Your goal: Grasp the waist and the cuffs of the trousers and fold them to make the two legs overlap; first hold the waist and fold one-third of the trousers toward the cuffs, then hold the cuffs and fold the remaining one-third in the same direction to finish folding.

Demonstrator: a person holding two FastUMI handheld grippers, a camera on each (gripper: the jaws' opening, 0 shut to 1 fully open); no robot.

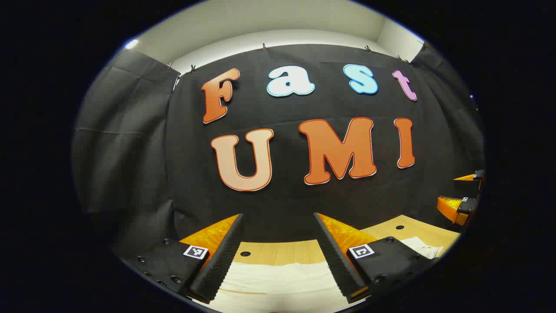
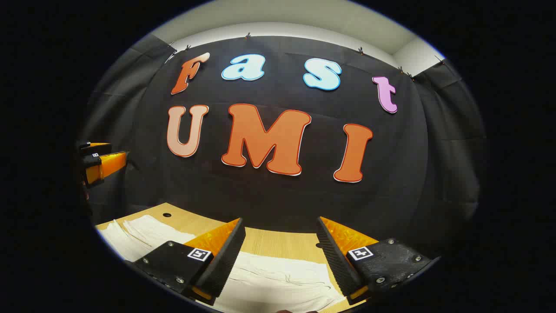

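Note:
White trousers [image 1: 278, 282] lie flat on a light wooden table [image 1: 282, 252] below my left gripper [image 1: 278, 256]. That gripper hangs above the cloth, open, with nothing between its fingers. In the right gripper view the same white trousers [image 2: 278, 282] spread under my right gripper [image 2: 280, 256], which is open and holds nothing. More of the cloth [image 2: 143, 232] runs off to the left there. The right gripper [image 1: 462, 202] shows at the right edge of the left gripper view, and the left gripper [image 2: 97, 163] at the left edge of the right gripper view.
The black cloth wall stands close behind the table's far edge. Small round holes [image 1: 245, 253] [image 2: 167, 214] sit in the tabletop near that edge. A strip of bare wood lies between the trousers and the wall.

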